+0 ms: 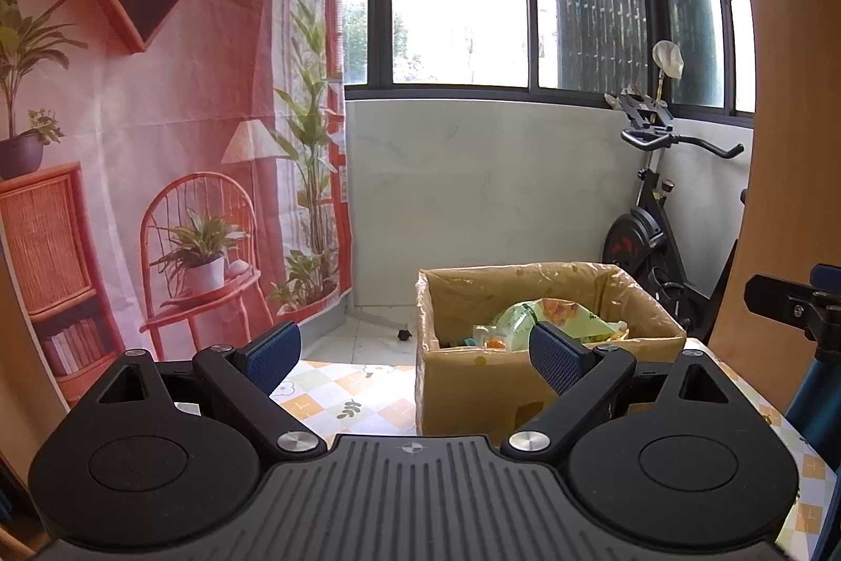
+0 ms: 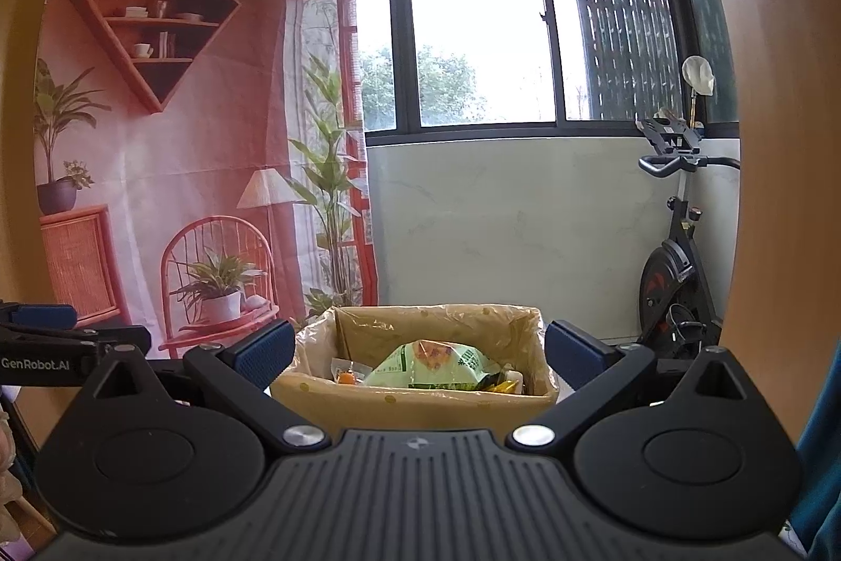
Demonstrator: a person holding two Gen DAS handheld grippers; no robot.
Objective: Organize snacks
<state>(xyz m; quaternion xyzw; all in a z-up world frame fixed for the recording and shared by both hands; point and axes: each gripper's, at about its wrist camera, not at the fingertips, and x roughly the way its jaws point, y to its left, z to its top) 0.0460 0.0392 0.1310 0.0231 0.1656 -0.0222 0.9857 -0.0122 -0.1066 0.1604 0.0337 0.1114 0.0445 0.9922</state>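
Blue-padded fingers of the left gripper are held wide apart with nothing between them, and the right gripper is likewise spread and empty. Beyond them, at twelve o'clock, a cardboard box lined with plastic is set on the checked tablecloth. Inside it a green snack bag is laid among smaller packets. At two o'clock, well behind, an exercise bike is seen.

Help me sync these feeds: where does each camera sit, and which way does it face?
Left wrist: on the left gripper, open, facing the window; cardboard box ahead to the right.
Right wrist: on the right gripper, open, box straight ahead.
Shared: box, green snack bag, exercise bike, printed backdrop.
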